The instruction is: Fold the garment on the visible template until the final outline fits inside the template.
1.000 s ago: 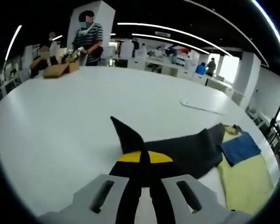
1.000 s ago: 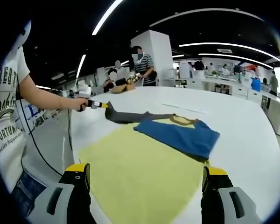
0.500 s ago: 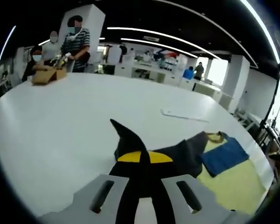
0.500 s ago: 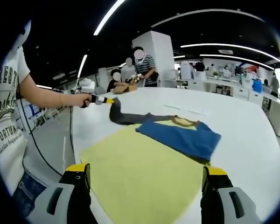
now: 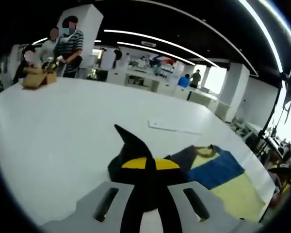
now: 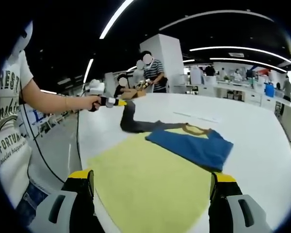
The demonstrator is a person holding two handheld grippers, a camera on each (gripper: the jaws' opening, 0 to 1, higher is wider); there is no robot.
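Note:
The garment lies on a yellow template (image 6: 150,184) on the white table. Its blue body (image 6: 191,145) is folded at the template's far right corner, collar (image 6: 194,129) showing. A dark sleeve (image 6: 131,121) runs left from it and rises off the table to my left gripper (image 6: 117,102), which is shut on its end. In the left gripper view my left gripper (image 5: 145,164) has dark cloth (image 5: 131,145) pinched in its yellow-tipped jaws, with the blue body (image 5: 218,170) and template (image 5: 235,194) off to the right. My right gripper (image 6: 151,177) hovers open over the template's near edge, holding nothing.
A thin white strip (image 5: 174,128) lies on the table (image 5: 63,121) beyond the garment. Several people stand at the far end around a cardboard box (image 5: 34,78). The person's arm (image 6: 48,103) and a cable (image 6: 72,145) are at the table's left side.
My left gripper has lifted the dark sleeve end higher and carried it toward the blue body, so the sleeve now hangs bent. The right gripper stays open in place.

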